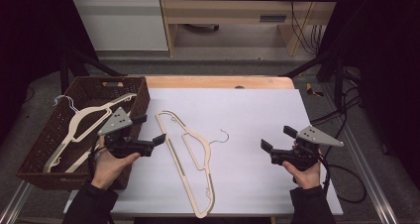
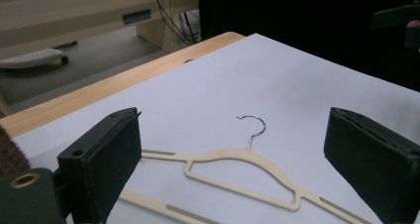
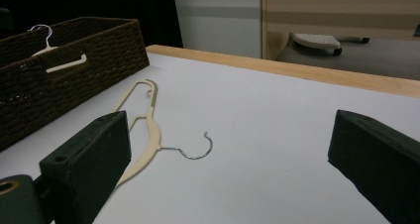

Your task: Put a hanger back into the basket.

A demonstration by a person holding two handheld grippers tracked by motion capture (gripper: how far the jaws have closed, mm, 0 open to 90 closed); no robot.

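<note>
A cream hanger lies flat on the white worktop (metal hook toward the right hand-held gripper), between it and the left hand-held gripper; both gape wide, empty

Spread jaws frame a cream hanger on the white sheet.

High view: overhead, facing forward and down across the whole table; left gripper view and right gripper view: low, close above the tabletop, looking inward from opposite sides, all three sharing the cream hanger.
</note>
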